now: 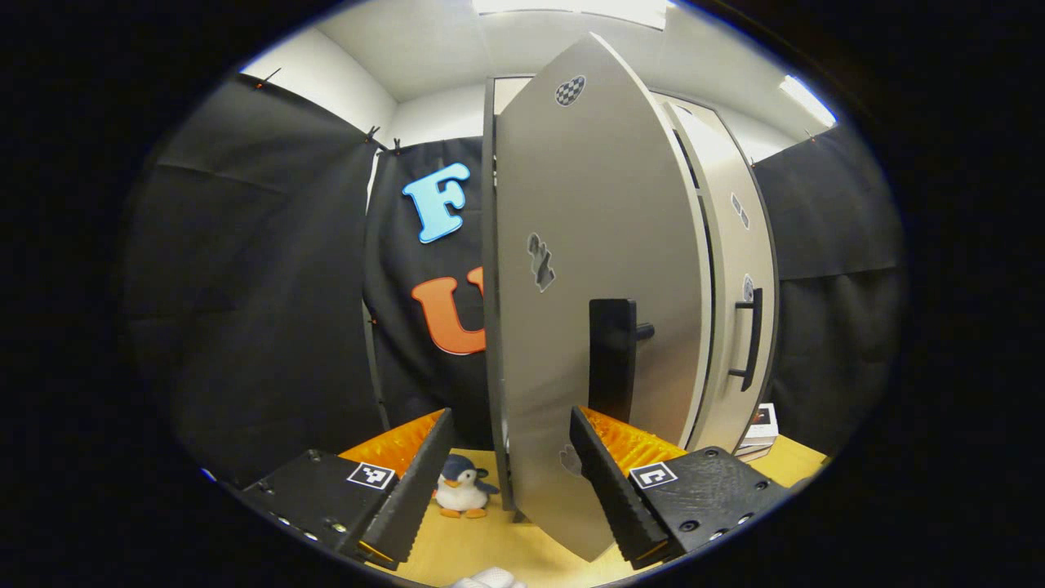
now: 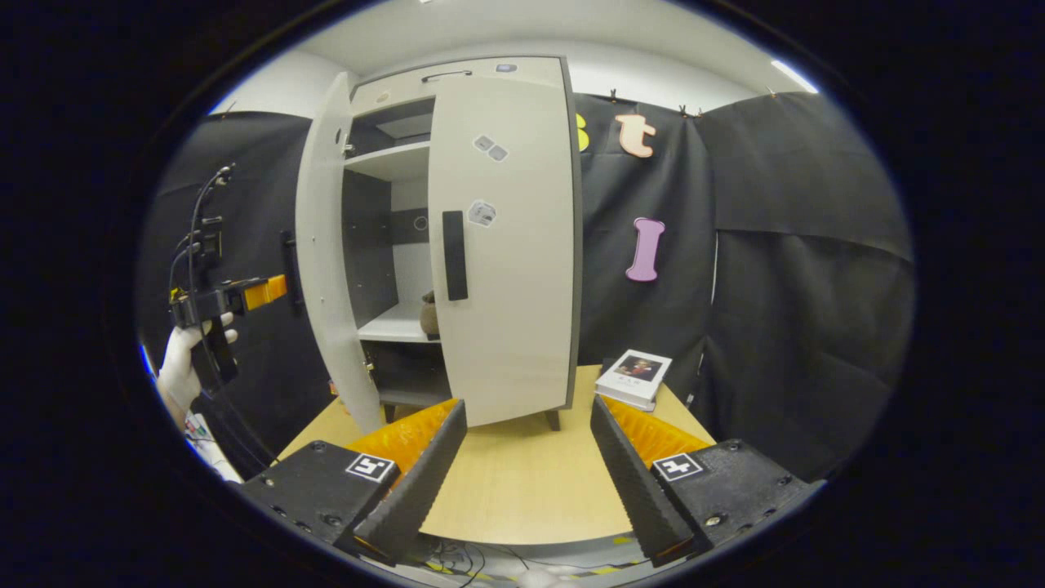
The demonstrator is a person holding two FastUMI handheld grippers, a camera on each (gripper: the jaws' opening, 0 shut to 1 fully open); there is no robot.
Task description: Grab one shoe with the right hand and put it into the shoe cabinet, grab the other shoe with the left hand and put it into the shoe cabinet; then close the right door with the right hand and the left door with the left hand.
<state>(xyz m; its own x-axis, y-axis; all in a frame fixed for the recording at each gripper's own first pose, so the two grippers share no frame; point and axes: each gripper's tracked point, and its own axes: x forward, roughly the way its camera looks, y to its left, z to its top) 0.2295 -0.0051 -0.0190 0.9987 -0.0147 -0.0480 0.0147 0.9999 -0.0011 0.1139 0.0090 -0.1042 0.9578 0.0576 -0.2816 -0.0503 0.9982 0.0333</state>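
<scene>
The left gripper (image 1: pixel 510 478) is wide open, holding nothing, right by the half-open pale grey left door (image 1: pixel 600 269). The right gripper (image 2: pixel 526 474) is open and empty over the light wooden tabletop (image 2: pixel 522 482). The pale grey right door (image 2: pixel 506 245) is shut.

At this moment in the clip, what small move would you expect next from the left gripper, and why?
Probably a push on the left door toward the cabinet. The right door looks shut, while the left door stands ajar. The left gripper is open, with the door's edge between its fingers, near the handle. A shoe seems to sit inside.
</scene>
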